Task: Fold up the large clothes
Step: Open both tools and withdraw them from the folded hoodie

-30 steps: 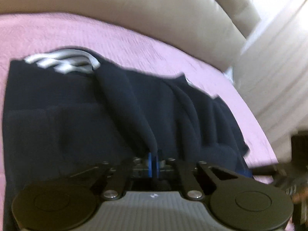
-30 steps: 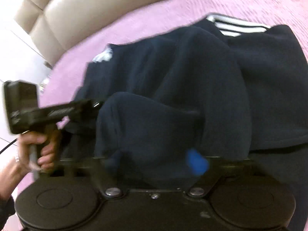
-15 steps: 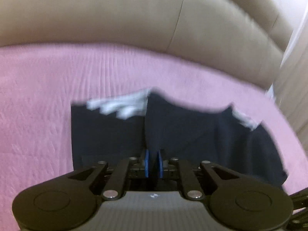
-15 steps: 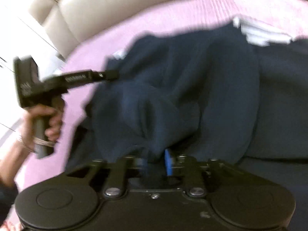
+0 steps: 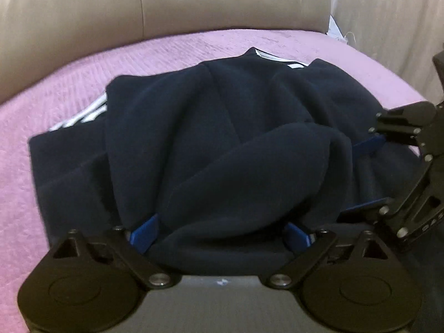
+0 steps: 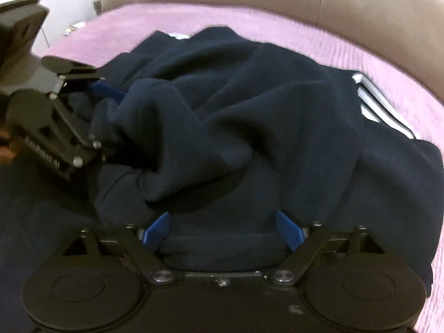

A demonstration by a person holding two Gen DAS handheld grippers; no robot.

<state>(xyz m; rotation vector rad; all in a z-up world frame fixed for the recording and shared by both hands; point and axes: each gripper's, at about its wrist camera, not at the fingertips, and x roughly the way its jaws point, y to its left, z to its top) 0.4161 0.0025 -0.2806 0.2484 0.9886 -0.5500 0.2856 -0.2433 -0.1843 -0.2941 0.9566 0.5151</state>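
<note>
Your left gripper is wide apart; its jaws have just been opening, and a rounded fold of the garment bulges between the blue pads w/o being pinched. Same w/ your right gripper: jaws have just been opening, now spread wide, a hump of cloth lying between its pads, not clamped. The garment, dark navy and fleecy, sits bunched in a loose heap on the pink cover, which is spread over what looks like a bed or sofa w/ a beige padded back behind it. White stripes peek out at the heap's left edge in the left wrist view; in the right wrist view stripes show at the heap's right edge. The two grippers sit close together at the near side of the heap: from the left wrist cam your right gripper enters at the right edge, pads over the cloth; from the right wrist cam your left gripper comes in from the left, tips at the folds. Part of your hand shows behind it, too cropped to say more. A pale wall lies beyond the cover's far left corner.
</note>
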